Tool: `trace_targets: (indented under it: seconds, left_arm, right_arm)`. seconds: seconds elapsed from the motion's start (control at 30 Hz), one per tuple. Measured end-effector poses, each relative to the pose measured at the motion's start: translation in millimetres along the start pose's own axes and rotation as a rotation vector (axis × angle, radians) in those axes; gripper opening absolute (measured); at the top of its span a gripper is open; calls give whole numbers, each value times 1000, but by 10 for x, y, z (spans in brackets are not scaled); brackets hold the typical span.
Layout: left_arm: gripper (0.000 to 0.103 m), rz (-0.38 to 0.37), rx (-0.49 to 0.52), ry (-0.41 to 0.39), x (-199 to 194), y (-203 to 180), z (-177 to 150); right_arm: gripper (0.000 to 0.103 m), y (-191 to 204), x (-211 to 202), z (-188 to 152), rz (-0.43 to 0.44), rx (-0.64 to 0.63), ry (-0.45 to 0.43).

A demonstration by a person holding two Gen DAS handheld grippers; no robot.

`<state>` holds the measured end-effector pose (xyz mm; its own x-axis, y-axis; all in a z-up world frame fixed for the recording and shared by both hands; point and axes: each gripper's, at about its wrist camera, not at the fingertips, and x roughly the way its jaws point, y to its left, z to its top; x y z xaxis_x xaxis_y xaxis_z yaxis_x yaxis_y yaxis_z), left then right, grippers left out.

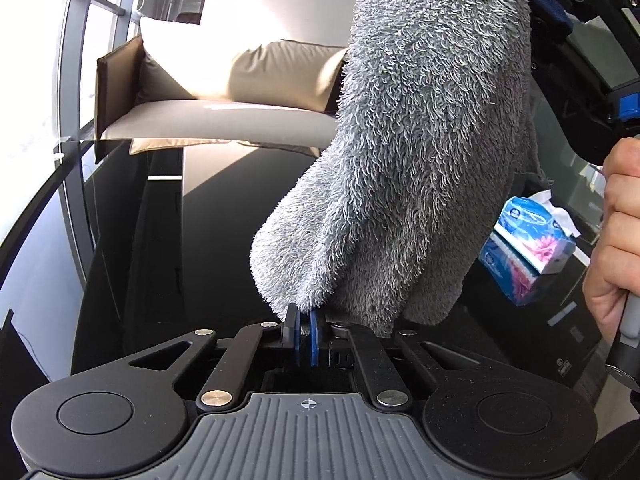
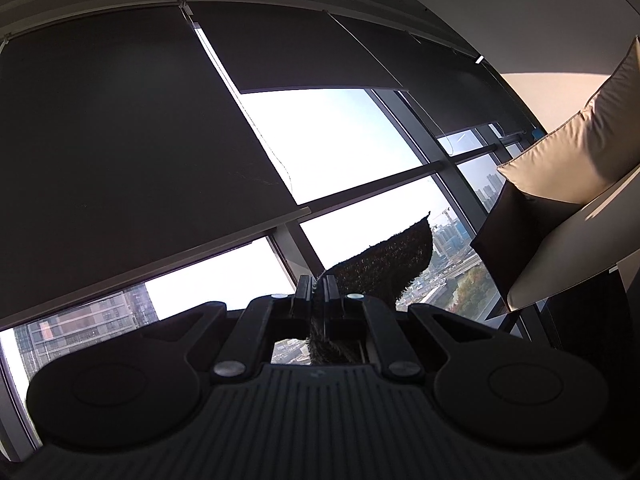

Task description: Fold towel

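A shaggy grey towel (image 1: 424,152) hangs in the air above a black glossy table (image 1: 168,264). My left gripper (image 1: 305,330) is shut on the towel's lower corner. The towel's top corner is pinched by my right gripper (image 1: 538,4), seen at the upper right of the left wrist view. In the right wrist view my right gripper (image 2: 319,292) is shut on the towel, and a dark corner of the towel (image 2: 384,264) sticks out past the fingers against the window. The towel sags in folds between the two grippers.
A tissue pack (image 1: 528,248) lies on the table at the right. A beige sofa with cushions (image 1: 224,92) stands behind the table. Large windows with dark roller blinds (image 2: 160,152) are to the left. The person's hand (image 1: 616,232) holds the right gripper's handle.
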<state>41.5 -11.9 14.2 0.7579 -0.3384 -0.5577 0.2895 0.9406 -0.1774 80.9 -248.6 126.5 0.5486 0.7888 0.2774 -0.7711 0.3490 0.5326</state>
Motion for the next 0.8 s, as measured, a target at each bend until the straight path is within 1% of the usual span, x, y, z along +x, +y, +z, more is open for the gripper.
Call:
trace_targets:
  seconds: [0.1,0.23,0.4,0.53,0.63,0.7,0.8]
  left_arm:
    - [3,0,1,-14,-20,-2,17]
    - [3,27,-8,-59,-105,34,57]
    - [3,95,-34,-132,-270,145,139]
    - [3,146,-42,-197,-449,217,195]
    - [3,184,-35,-229,-547,248,233]
    - [3,194,-39,-235,-564,260,257]
    - [3,194,-40,-214,-499,241,267]
  right_arm:
    - [6,-39,-6,-4,4,3,-6]
    - [6,-67,-44,-8,-3,3,-16]
    - [6,-89,-87,-16,-18,1,-32]
    - [6,-110,-133,-7,-29,4,-64]
    - [6,-128,-156,-7,-55,2,-79]
    - [6,-150,-150,-13,-71,5,-75]
    - [6,-224,-100,-56,-154,-11,-31]
